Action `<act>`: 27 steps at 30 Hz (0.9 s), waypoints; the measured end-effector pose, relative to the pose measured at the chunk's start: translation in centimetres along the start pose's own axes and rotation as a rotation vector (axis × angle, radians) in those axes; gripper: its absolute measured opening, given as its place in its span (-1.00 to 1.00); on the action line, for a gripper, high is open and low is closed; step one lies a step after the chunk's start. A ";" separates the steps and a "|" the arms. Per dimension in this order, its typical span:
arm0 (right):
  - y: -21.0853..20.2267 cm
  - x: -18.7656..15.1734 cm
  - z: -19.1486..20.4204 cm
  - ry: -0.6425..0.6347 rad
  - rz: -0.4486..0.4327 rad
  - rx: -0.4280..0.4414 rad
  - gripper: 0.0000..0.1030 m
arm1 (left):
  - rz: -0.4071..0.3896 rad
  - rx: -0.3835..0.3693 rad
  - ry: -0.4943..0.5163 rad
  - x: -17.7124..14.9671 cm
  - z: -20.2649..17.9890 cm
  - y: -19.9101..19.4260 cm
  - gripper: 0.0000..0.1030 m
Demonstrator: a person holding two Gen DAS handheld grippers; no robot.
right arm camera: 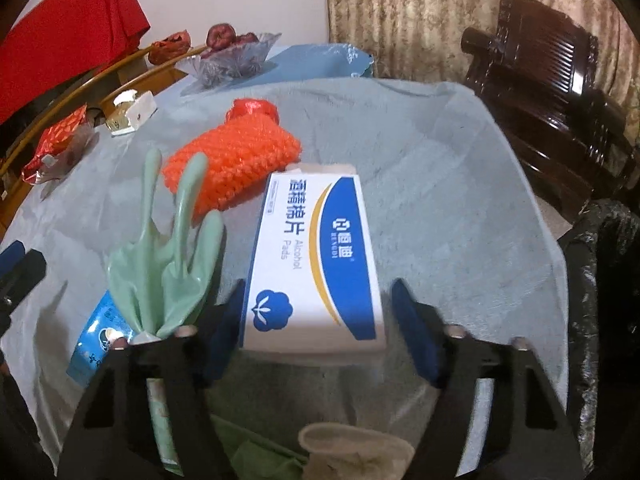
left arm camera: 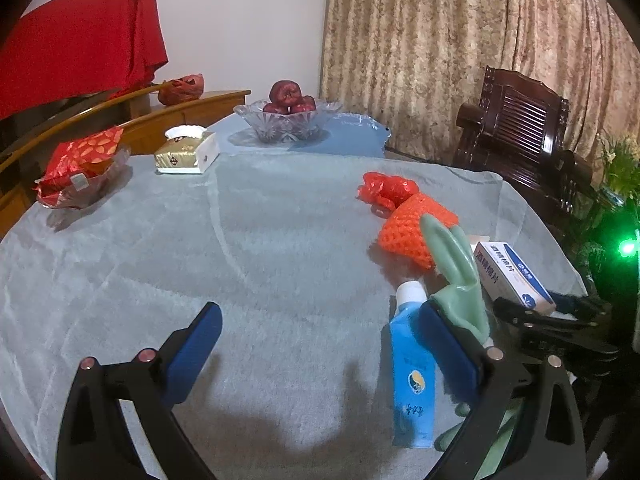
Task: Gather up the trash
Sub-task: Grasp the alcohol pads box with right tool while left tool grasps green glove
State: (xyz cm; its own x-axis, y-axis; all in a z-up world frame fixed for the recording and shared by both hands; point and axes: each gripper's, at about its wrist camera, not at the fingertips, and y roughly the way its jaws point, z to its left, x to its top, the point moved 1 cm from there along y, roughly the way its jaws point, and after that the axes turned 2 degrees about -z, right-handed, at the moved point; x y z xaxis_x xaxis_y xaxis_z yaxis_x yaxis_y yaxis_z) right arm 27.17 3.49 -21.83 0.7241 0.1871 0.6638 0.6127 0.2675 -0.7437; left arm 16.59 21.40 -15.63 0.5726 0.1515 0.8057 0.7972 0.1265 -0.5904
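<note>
A white and blue alcohol pads box (right arm camera: 316, 256) lies on the grey tablecloth between the open jaws of my right gripper (right arm camera: 320, 312), which do not press it. Left of it lie a pale green rubber glove (right arm camera: 172, 256), a blue tube (right arm camera: 100, 340) and an orange foam net (right arm camera: 236, 160) with a red plastic bag (right arm camera: 252, 110) behind. My left gripper (left arm camera: 320, 344) is open and empty above the cloth. The blue tube (left arm camera: 412, 368) lies by its right finger, with the glove (left arm camera: 456, 268), the net (left arm camera: 412, 228) and the box (left arm camera: 512, 276) beyond.
A glass bowl of red fruit (left arm camera: 288, 116), a tissue box (left arm camera: 186, 152) and a dish of red packets (left arm camera: 80, 172) stand at the far side. A dark wooden chair (right arm camera: 560, 92) is at the right. A black bag (right arm camera: 600, 300) sits at the table's right edge.
</note>
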 end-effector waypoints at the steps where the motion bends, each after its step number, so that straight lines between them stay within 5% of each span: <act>1: 0.2 -0.1 0.0 -0.003 0.007 0.005 0.05 | -0.001 -0.003 0.001 0.1 -0.1 0.0 0.87; 15: -4.5 0.5 -2.4 0.001 -0.077 -0.007 0.04 | -0.002 -0.084 0.018 0.2 -4.1 -0.5 0.77; 27: -6.7 -1.2 -5.5 0.017 -0.096 -0.029 0.04 | 0.063 -0.134 0.042 -0.2 -8.5 2.9 0.55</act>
State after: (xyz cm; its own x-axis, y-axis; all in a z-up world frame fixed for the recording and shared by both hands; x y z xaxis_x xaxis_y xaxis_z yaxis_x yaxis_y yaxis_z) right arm 23.94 -3.69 -18.05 0.6664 0.1457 0.7312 0.6886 0.2558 -0.6786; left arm 20.38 13.42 -17.10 0.6276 0.1135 0.7703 0.7762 -0.0144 -0.6303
